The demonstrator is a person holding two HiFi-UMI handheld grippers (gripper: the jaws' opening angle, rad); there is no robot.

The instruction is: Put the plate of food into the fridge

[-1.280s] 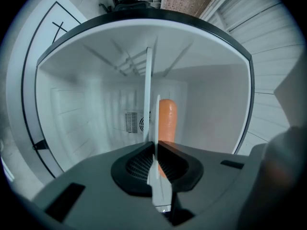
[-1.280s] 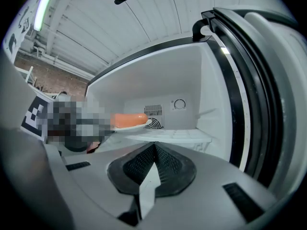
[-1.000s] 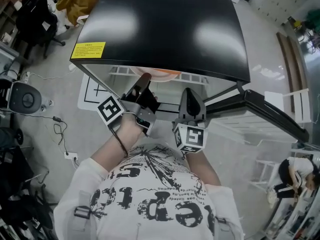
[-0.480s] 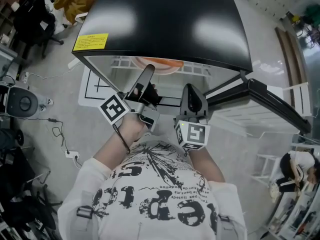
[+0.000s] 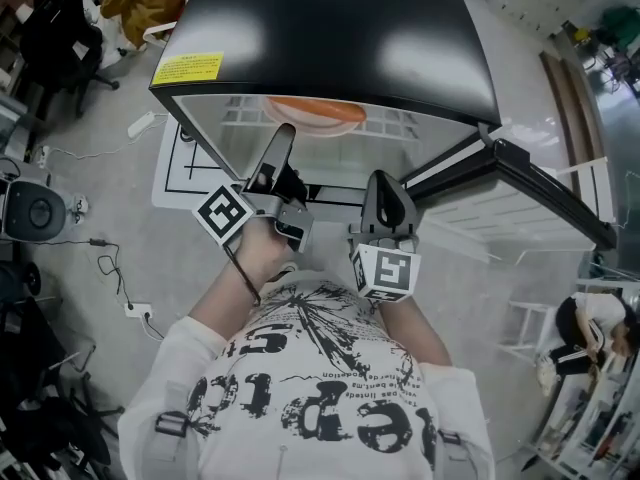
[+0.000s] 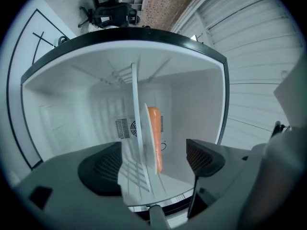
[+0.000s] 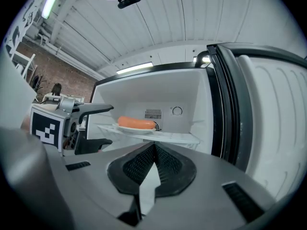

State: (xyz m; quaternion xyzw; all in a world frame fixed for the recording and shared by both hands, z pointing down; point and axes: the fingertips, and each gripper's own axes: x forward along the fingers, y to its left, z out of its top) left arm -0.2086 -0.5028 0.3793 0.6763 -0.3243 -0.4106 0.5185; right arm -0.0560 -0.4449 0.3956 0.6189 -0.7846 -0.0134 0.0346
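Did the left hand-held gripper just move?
Yes. Left hand-held gripper drew back slightly from the fridge, toward the person; jaws opening, off the plate.

Bright, even indoor light — pale glare patches on the black fridge top (image 5: 330,48), fisheye-bent edges.

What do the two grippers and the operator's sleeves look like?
Left gripper and right gripper: grey bodies, black ribbed pads, each with a white cube of black square markers. Person wears a white T-shirt with black print, short sleeves, a dark band on the left wrist. Left jaws are opening, nothing gripped.
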